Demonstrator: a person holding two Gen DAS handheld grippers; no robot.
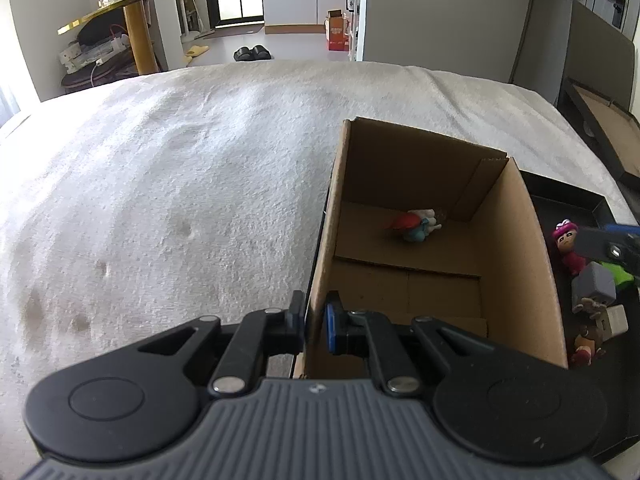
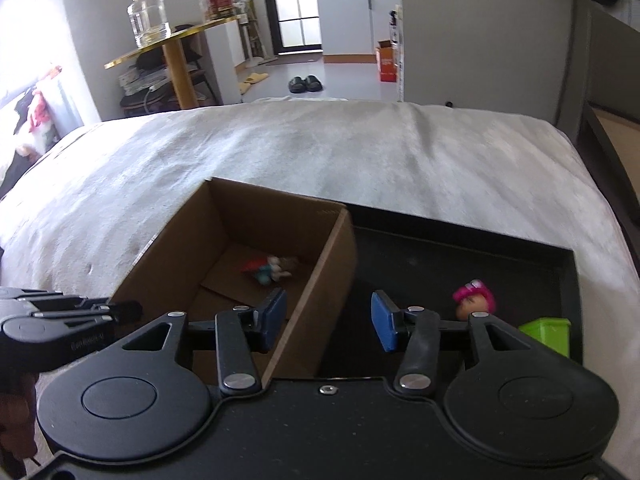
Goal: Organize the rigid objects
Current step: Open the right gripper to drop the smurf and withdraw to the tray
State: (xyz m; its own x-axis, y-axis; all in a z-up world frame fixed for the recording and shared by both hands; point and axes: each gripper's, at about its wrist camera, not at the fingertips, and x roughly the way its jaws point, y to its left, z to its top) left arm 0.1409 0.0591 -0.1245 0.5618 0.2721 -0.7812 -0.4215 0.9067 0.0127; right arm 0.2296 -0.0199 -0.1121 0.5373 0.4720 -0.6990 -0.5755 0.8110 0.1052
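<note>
With our left tool clamped on the cardboard box wall and our right tool parted and empty astride its other wall, we risk snagging that wall reaching the pink figurine in the tray beside the box.

Beyond the gripper, a white blanket covers the bed; farther off stand a gold round table bearing a glass jar, black slippers on the floor, and an orange carton
</note>
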